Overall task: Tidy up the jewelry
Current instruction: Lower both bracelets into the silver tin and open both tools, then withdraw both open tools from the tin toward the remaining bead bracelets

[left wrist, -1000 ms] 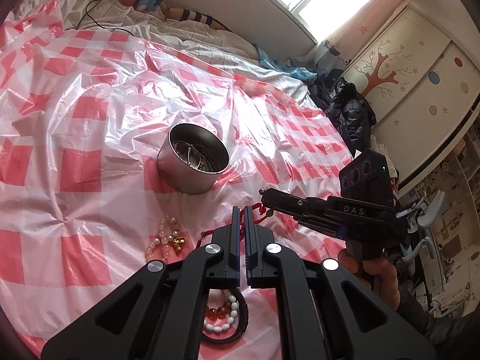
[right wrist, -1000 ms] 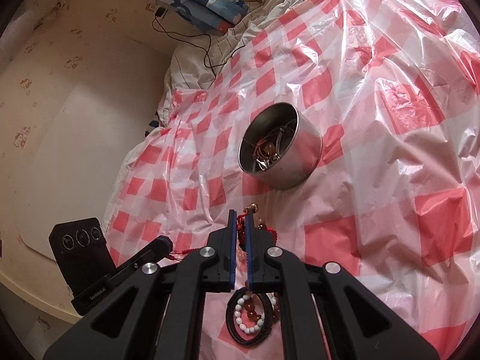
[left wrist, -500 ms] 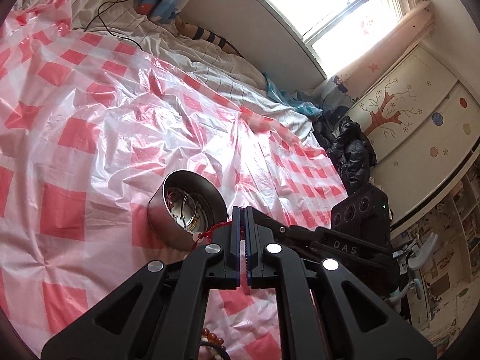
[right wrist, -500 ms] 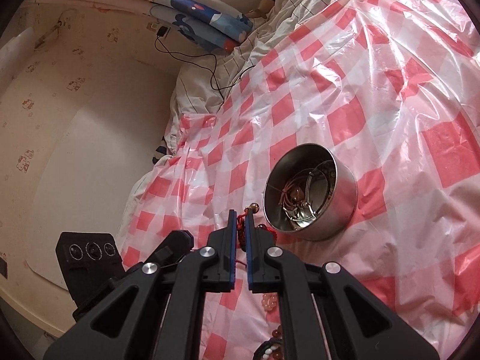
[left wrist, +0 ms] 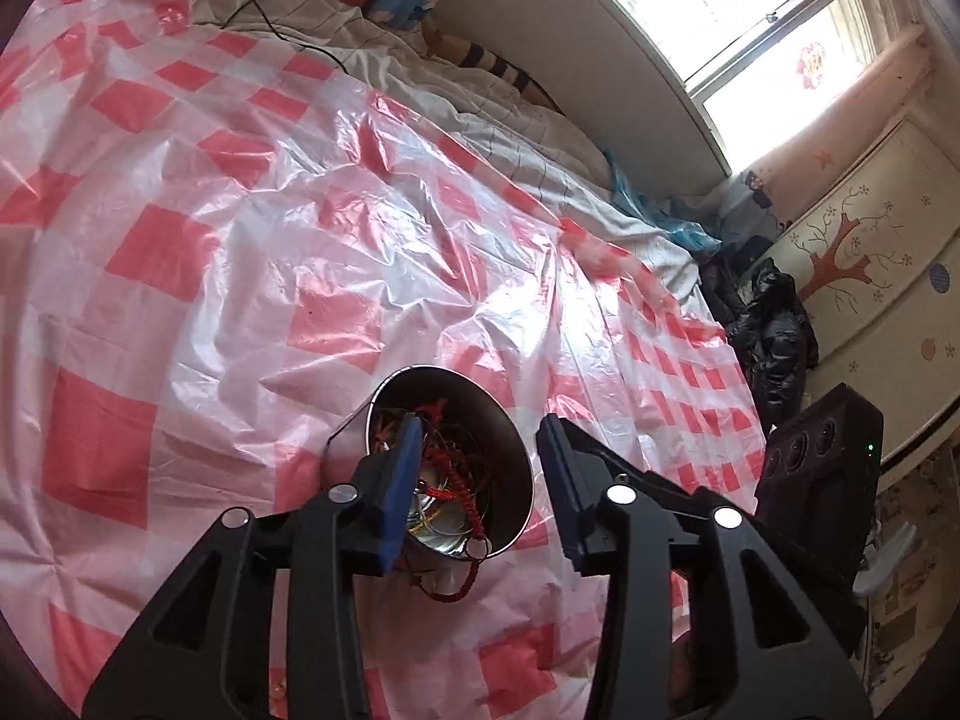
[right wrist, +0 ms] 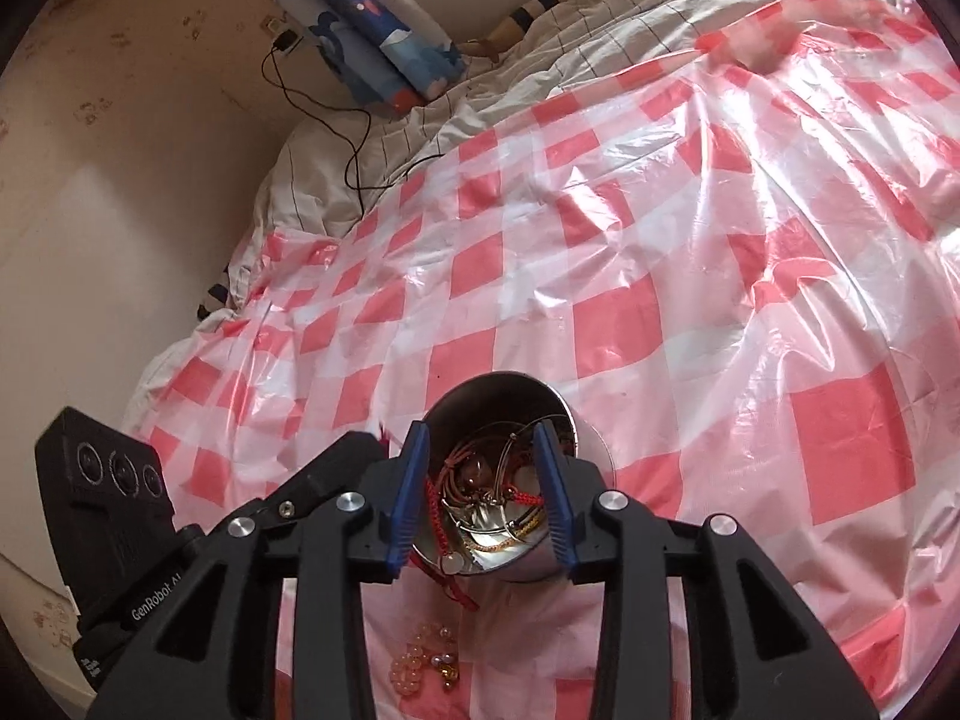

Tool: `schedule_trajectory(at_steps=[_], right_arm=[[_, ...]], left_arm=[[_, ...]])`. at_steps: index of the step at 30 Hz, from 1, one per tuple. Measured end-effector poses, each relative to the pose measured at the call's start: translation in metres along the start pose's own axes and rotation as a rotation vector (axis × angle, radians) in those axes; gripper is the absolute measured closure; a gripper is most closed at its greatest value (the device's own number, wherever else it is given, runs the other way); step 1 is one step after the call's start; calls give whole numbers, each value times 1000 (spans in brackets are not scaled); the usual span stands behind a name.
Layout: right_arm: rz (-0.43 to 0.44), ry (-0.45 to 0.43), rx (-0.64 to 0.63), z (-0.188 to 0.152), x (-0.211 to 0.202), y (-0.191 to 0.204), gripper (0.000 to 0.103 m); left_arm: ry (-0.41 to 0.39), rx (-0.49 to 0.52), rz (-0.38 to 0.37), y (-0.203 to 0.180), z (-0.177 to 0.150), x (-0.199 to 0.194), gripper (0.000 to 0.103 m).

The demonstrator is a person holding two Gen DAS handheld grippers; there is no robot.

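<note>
**Both grippers part over the tin, red cord trailing over its rim**

Now the left gripper (left wrist: 480,480) and the right gripper (right wrist: 483,492) both hang over a round steel tin (left wrist: 507,420) standing upright on a red-and-white checked plastic sheet (left wrist: 210,228), mouth up. Both sets of jaws are opening. Nothing is pinched: the blue pads stand apart on each tool, with the tin's mouth showing in the gap.

In the left wrist view the tin sits at lower centre. A red braided cord (left wrist: 462,510) lies mostly inside it among thin wire bangles. Its long line runs from the far inner wall toward the bottom of the frame, over the near rim, ending in a small loop on the sheet just below the tin. One stretch lies close to the left pad; whether it touches I cannot tell.

In the right wrist view the same tin (right wrist: 591,444) is at lower centre, holding the cord (right wrist: 435,516), brown cords, a brownish bead and metal rings. Here the cord runs down beside the left pad and spills past the rim onto the sheet.

Below the tin in that view, between the right gripper's arms, a heap of pale and amber beads (right wrist: 423,660) lies on the sheet, near the tin but apart from it.

The left tool's black body fills the lower left of the right view, close beside the right gripper. A black cable (right wrist: 336,114) crosses the bedding at upper left, a folded blue printed cloth (right wrist: 378,42) above it.
</note>
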State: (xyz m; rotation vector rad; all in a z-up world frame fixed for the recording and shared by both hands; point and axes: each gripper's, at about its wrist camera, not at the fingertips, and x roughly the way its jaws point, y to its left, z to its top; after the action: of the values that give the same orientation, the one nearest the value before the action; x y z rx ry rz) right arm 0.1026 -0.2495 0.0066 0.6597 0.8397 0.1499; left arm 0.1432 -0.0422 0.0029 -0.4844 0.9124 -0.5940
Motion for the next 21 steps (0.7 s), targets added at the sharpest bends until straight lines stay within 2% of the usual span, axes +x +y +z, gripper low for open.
schedule_trajectory(at_steps=[1,5,9,13,17,21], right_arm=[[-4,-3,-4,1,-3,1,60],[-25,45,-16,-3,-7,4,56],[-68,134,-64,-13,-3,6,49],[-104,226,-152,-34,13,12,49],[-68,272,-98,-43,29,4,49],[-54,282,-79,-45,43,-1,49]], left_arm=[[-11,7,9,0,0,-6,58],[-29,0,63,5,-2,-27,48],[14,10,124,17,-10,-36,44],[67,15,140,28,-17,-31,39],[52,14,147,33,-19,-19,32],[68,-31,126,38,-18,-13,31]])
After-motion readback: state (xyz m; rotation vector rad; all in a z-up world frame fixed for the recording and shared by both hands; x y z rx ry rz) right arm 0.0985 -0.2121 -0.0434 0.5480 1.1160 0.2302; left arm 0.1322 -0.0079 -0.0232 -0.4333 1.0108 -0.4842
